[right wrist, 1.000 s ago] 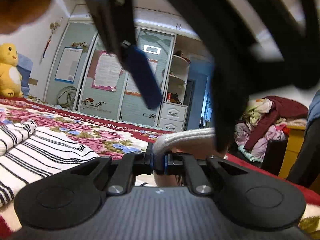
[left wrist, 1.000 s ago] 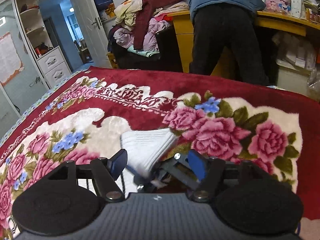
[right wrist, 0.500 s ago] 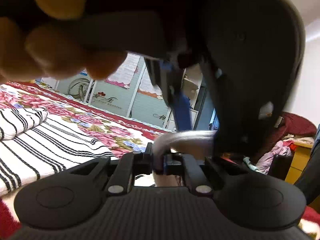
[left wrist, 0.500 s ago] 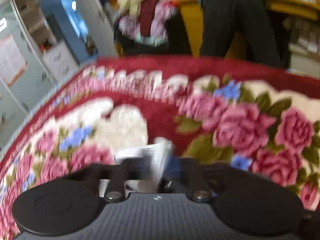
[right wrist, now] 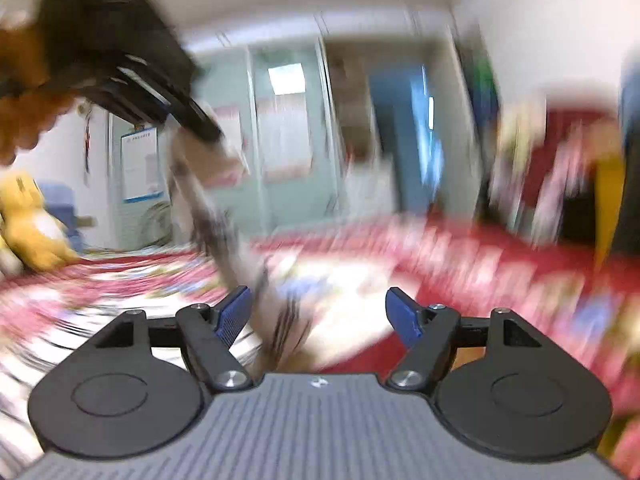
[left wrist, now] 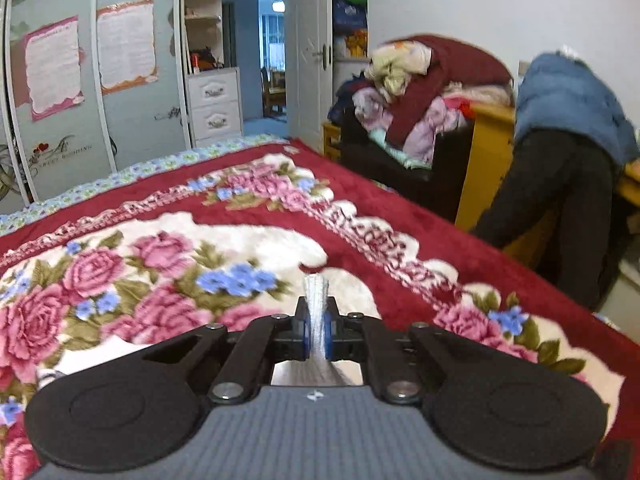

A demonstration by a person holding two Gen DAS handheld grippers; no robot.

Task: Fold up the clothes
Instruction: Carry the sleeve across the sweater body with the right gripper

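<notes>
My left claw [left wrist: 316, 334] is clamped on a white ribbed cloth [left wrist: 316, 292], its edge standing upright between the blue pads and poking out ahead of them; beneath and beyond lies the floral blanket [left wrist: 168, 256]; my right claw [right wrist: 319, 314] is spread wide, pads well apart, gripping nothing; in that blurred view the striped cloth hangs ahead and left, from the left claw down past the left pad [right wrist: 233, 312].

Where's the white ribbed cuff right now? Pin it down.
In the left wrist view, the white ribbed cuff is clamped between the left gripper fingers, low centre, above the floral blanket.
</notes>
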